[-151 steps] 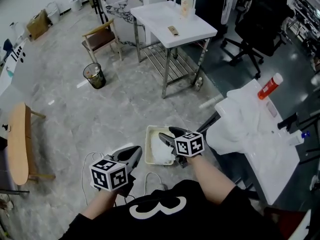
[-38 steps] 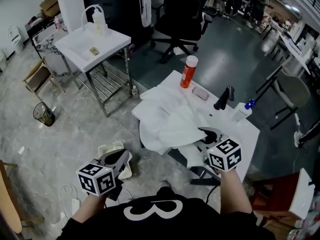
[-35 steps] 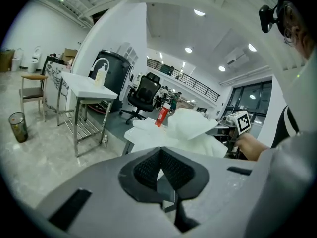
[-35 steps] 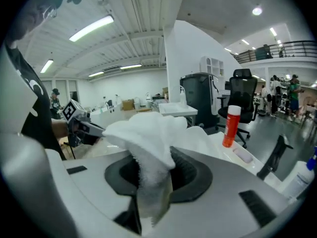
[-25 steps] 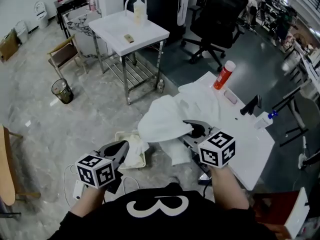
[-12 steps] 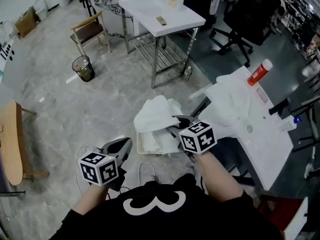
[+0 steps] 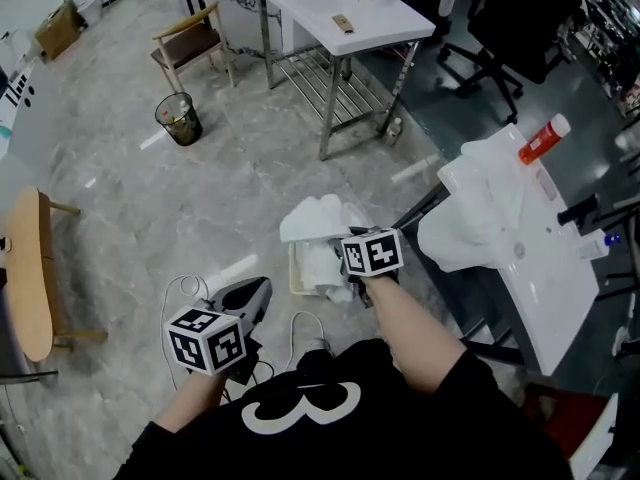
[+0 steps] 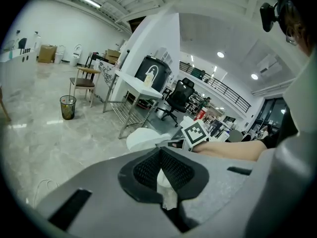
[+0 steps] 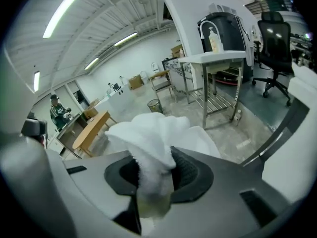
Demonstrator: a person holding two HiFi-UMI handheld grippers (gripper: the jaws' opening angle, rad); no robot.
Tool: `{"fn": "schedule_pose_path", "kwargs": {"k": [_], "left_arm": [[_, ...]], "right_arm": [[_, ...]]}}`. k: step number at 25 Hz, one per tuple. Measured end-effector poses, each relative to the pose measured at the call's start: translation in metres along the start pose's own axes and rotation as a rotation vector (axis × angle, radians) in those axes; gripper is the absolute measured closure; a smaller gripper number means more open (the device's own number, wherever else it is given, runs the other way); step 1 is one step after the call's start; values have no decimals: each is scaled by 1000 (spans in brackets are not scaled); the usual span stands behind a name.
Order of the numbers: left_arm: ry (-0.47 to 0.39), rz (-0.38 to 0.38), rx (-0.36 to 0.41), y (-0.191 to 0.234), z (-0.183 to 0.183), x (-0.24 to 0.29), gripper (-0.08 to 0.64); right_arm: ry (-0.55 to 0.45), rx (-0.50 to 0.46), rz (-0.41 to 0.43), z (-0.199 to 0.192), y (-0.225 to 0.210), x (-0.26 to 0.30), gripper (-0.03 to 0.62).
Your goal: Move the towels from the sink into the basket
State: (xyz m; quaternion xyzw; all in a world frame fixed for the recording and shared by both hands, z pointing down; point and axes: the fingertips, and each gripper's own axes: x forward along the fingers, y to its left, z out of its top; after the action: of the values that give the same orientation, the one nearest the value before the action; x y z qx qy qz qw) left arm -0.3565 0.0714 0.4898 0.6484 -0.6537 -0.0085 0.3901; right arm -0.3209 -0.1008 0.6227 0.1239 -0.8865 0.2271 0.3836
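Marble floor (image 7: pixel 200 198) surrounds the basket (image 7: pixel 295 273); above it the right gripper (image 9: pixel 157 170) pinches a seemingly soft, light towel (image 9: pixel 148 133) by its bunched fold; the left gripper (image 8: pixel 159 155) sits closed and empty nearby.

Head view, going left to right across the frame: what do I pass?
wooden bench → trash bin → white towel → sink
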Motion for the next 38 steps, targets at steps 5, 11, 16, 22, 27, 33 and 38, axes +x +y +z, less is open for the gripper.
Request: {"fn": "schedule_pose_path", "kwargs": {"k": [5, 11, 16, 22, 27, 33, 38], "left_arm": [[22, 6, -33, 15, -19, -4, 554], [63, 44, -83, 42, -46, -10, 554], [80, 67, -159, 61, -71, -15, 554], [103, 30, -151, 55, -74, -4, 555], [104, -6, -118, 39, -62, 22, 554], [91, -70, -47, -8, -28, 60, 554], [87, -94, 0, -52, 1, 95, 555]], "right_arm": [[-1, 36, -42, -10, -3, 31, 457], [-6, 4, -141, -8, -19, 56, 333], [10, 21, -116, -25, -13, 55, 273], [1, 33, -99, -40, -13, 37, 272], [-51, -8, -88, -33, -17, 6, 259], [-168, -87, -81, 0, -36, -64, 249], [-212, -138, -69, 17, -73, -123, 249]]}}
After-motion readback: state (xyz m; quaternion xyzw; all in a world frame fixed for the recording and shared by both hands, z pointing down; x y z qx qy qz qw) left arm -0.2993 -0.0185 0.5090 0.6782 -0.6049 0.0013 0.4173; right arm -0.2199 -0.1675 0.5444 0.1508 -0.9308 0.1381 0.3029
